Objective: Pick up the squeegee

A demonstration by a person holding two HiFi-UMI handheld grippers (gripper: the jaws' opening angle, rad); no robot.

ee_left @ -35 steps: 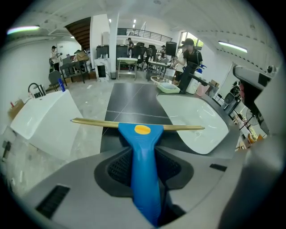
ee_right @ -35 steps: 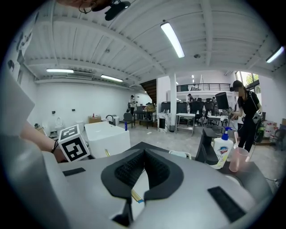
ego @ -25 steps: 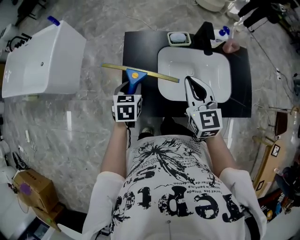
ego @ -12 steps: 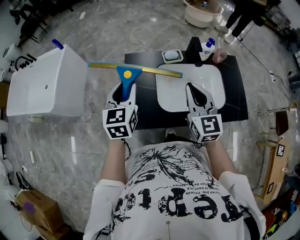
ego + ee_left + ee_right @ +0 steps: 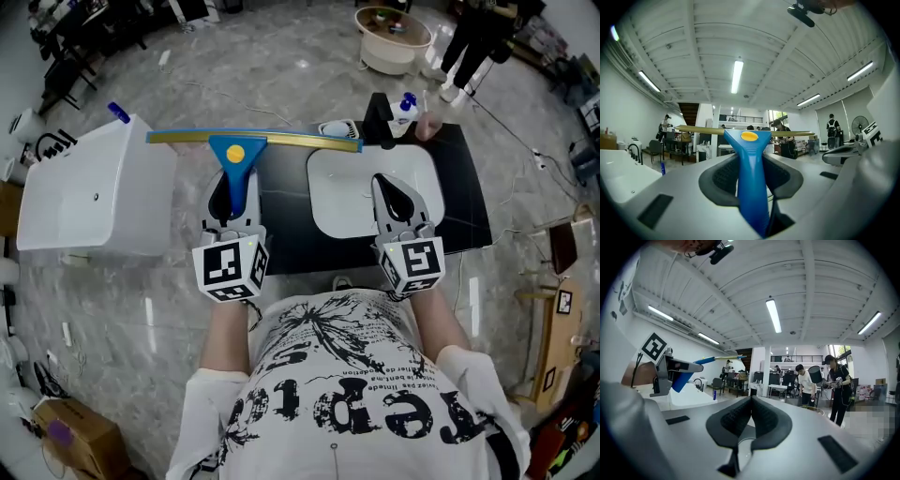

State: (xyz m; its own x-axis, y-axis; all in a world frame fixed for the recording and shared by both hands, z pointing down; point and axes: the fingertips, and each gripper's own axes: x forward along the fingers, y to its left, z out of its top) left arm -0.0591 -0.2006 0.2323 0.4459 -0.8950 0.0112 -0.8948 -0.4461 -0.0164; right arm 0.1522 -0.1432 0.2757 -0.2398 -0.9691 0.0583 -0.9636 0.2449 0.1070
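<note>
The squeegee [image 5: 236,153] has a blue handle with a yellow dot and a long brass-coloured blade bar. My left gripper [image 5: 232,187] is shut on the handle and holds the squeegee in the air, blade level, between the white box and the sink. In the left gripper view the blue squeegee handle [image 5: 752,178] runs straight out between the pads of the left gripper [image 5: 751,161], and the blade crosses the room's background. My right gripper [image 5: 384,183] hovers over the sink; in its own view the right gripper [image 5: 751,400] is shut with nothing in it.
A white sink basin [image 5: 361,220] sits in a black table [image 5: 464,202], with a black faucet [image 5: 378,114], a soap dish [image 5: 339,128] and a spray bottle [image 5: 405,105] at its far edge. A large white box [image 5: 94,187] stands at the left. People stand in the background.
Both grippers have risen. The left one has lifted the squeegee away from the table and levelled out, so the blade now sits higher and further left. The right gripper stays shut.
</note>
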